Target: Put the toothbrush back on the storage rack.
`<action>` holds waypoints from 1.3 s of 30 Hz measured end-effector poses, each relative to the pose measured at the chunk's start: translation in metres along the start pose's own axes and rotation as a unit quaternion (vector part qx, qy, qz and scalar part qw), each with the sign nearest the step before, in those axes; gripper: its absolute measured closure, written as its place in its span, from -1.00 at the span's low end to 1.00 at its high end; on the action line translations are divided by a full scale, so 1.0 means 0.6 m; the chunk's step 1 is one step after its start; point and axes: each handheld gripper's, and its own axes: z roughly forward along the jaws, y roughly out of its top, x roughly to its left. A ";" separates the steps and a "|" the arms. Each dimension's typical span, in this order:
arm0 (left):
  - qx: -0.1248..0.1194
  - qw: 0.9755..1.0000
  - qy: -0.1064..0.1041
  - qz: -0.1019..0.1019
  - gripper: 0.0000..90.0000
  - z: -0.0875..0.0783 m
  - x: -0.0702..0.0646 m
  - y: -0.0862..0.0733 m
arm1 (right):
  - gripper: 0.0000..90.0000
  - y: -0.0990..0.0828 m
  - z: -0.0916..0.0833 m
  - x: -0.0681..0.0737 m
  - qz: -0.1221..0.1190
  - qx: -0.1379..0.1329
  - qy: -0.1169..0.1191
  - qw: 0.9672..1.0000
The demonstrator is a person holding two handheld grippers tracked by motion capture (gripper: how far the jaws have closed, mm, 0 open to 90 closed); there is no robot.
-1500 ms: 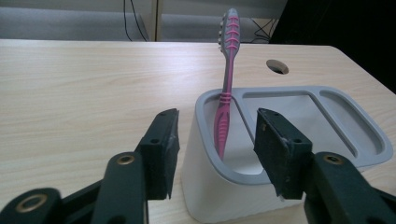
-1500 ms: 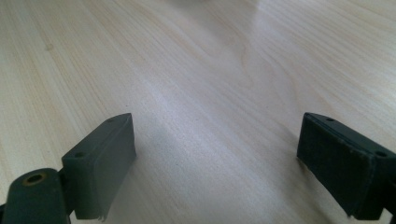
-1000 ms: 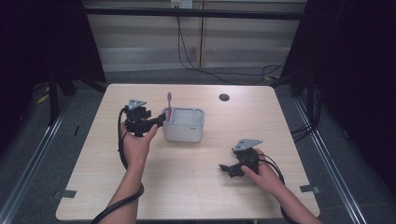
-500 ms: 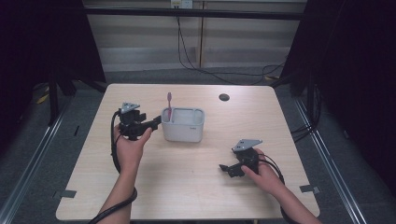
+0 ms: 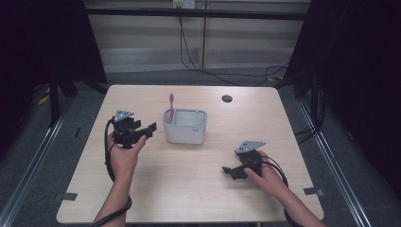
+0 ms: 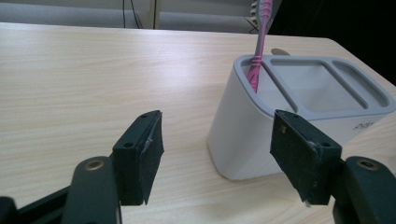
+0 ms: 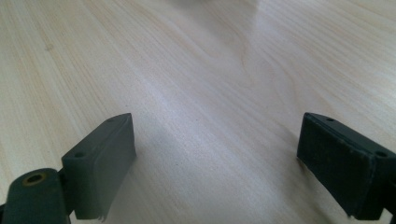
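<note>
While jaws gape, left gripper (image 5: 150, 127) faces holder (image 5: 185, 126).

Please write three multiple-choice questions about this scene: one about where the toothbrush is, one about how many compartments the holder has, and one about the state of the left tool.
1. Where does the pink toothbrush stand?
A. In the end compartment of the white holder, on the side nearest the left tool
B. Flat on the table
C. Between the jaws of the right tool

2. How many compartments does the holder have?
A. One
B. Three
C. Five

3. What is the state of the left tool?
A. Shut on the toothbrush
B. Shut on the holder's rim
C. Open and holding nothing

Answers: 1 A, the brush rises from the end slot in the left gripper view. 2 B, two dividers split the top into three openings. 3 C, its jaws stand wide apart, short of the holder.
</note>
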 end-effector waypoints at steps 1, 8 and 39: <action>0.000 1.000 0.000 0.000 -0.24 0.000 0.002 -0.002 | -0.76 0.000 0.000 0.000 0.000 0.000 0.000 1.000; 0.008 1.000 -0.002 0.002 -0.25 0.000 0.010 -0.023 | -0.76 0.000 0.000 0.000 0.000 0.000 0.000 1.000; 0.047 0.999 0.025 0.002 -0.27 -0.001 0.052 -0.109 | -0.76 0.000 0.000 0.000 -0.001 0.001 -0.001 1.000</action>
